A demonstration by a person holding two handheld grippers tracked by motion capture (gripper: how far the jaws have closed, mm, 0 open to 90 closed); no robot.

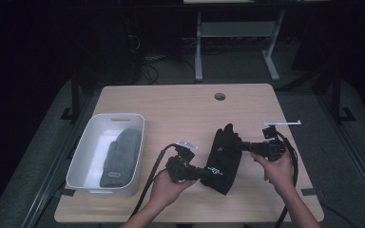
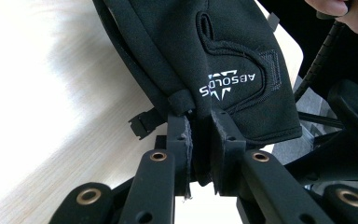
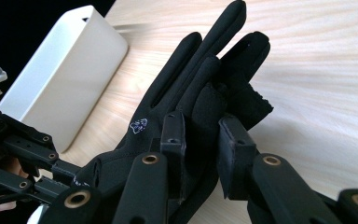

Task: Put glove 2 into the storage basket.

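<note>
The black glove (image 1: 223, 159) hangs between the 2 grippers, lifted off the tabletop (image 1: 180, 104) near its front right part. The left gripper (image 1: 200, 174) is clenched on the cuff end, beside the white logo; the left gripper view shows fabric pinched between the pads. The right gripper (image 1: 240, 146) is clamped on the thumb side of the glove, with the glove's fingers pointing toward the far edge.

The likely risk is a slip: each grip takes just a thin fold of soft fabric, so pulling the 2 hands apart or swinging quickly could drag the glove out of one gripper and leave it dangling from the other. A dangling glove could catch on a cable or drop short of its target.

At the left edge stands a white bin (image 1: 88, 142) holding a grey mitten (image 1: 121, 156). If the glove is bound for it, the near wall must be cleared, and the mitten already takes up much of the floor.
</note>
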